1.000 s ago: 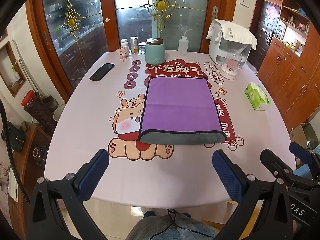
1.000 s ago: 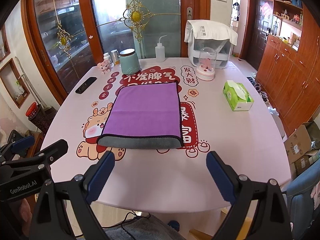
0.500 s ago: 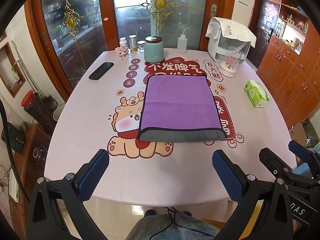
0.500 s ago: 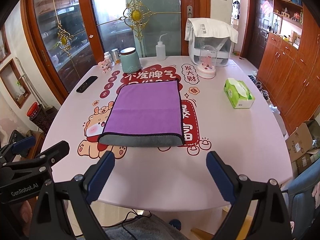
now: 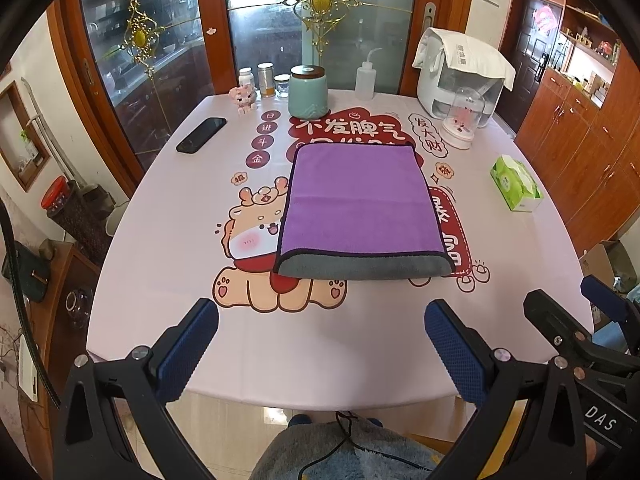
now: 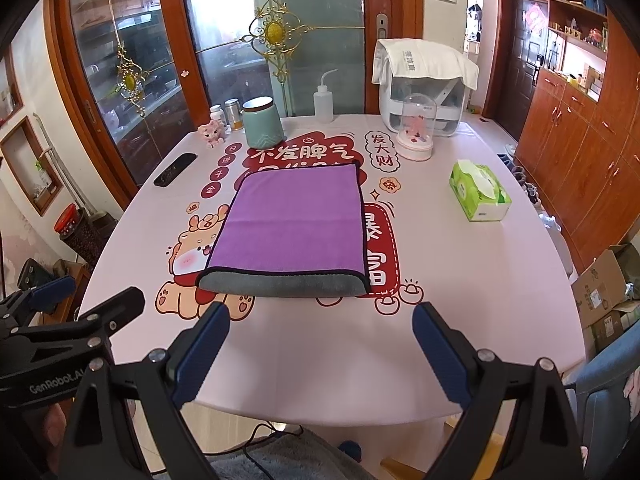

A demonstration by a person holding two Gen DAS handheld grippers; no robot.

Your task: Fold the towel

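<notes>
With the towel [image 5: 362, 208] folded once, both hand-held grippers, left [image 5: 320, 344] and right [image 6: 320, 344], gape empty, seemingly needing its near corners next.

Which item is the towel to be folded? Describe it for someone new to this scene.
On the pink printed table, look at the centre, over the red lettering. The towel lies flat there: purple on top, grey underside showing along its near edge, the only cloth lying on the tabletop.

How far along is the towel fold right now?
Done: the purple towel lies on the table already folded over once, its rounded grey fold at the near edge. In hand: nothing; the left gripper and right gripper are open, short of the towel. Left: any further fold.
</notes>
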